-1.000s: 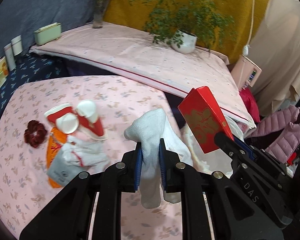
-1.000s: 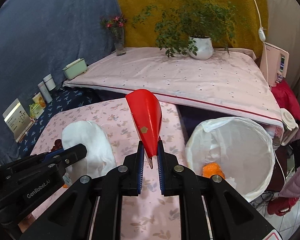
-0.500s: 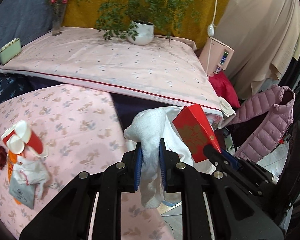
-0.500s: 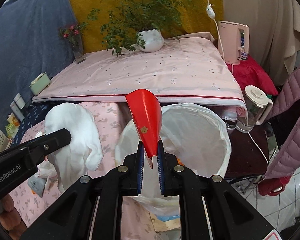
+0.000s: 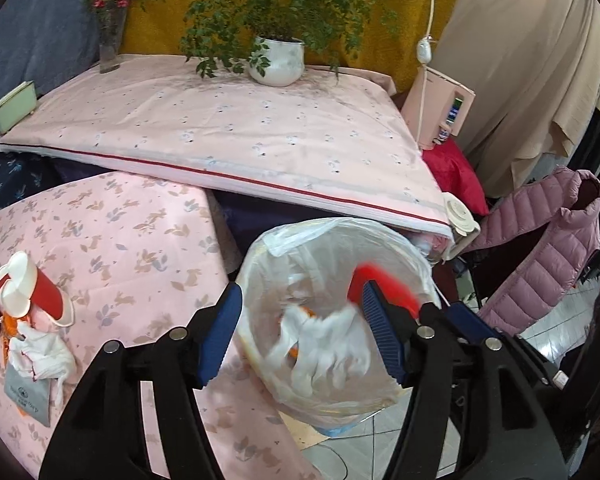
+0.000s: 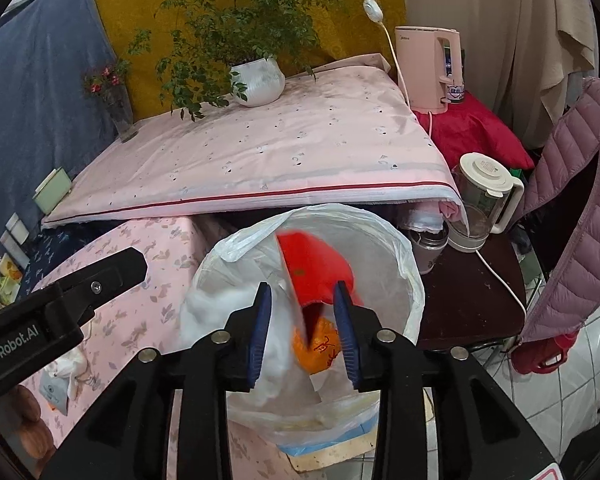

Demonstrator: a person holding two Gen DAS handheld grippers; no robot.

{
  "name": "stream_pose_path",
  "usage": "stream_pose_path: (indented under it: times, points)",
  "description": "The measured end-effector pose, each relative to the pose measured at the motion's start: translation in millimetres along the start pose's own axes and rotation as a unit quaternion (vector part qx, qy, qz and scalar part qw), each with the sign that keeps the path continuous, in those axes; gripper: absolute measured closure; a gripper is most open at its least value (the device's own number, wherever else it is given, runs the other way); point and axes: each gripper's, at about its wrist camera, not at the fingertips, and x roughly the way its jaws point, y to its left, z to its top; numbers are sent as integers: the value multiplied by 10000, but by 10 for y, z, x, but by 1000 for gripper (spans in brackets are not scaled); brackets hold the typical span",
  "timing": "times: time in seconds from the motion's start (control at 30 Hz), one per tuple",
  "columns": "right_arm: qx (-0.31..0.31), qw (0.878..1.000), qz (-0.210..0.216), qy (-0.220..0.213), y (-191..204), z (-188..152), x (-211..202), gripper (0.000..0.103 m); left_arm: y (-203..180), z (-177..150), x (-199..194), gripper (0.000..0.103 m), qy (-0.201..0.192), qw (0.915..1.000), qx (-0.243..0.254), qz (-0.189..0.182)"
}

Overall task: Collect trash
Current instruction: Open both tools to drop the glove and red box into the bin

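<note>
The biggest thing before me is the table under its pink leaf-print cloth, filling the lower left of my left view. Hard against its right edge, at the centre bottom of both views, stands the trash bin lined with a white plastic bag, its mouth open straight below both my tongs.

Inside that mouth a white cloth-like wad is blurred and loose, lying between but clear of the pads of my left tongs, whose jaws are opening with nothing pressed between them. My right tongs are opening too: the red paper carton sits tilted in the bin just beyond the tips, its long axis running up and away from me, and neither pad touches it. Below it rests an orange wrapper on the bag's bottom.

More trash remains on the table at the far lower left of my left view: a red and white paper cup lying on its side, long axis running toward the lower right, then a crumpled white tissue over a grey sachet. That heap lies left of the bin, on my left tongs' side, so I judge the left hand the nearer one for the next pick.
</note>
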Motion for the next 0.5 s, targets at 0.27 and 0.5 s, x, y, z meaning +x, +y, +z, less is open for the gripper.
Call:
stream_pose_path:
  times: [0.27,0.5]
  points:
    - [-172,9998,135,-41,205,-1,-93,61,303,-87,-85,44,-40,9990,-297,318]
    - [-369,9989,290,-92,494,-34,-207,55,567,-161,-235,44,-105,9972,-519,526]
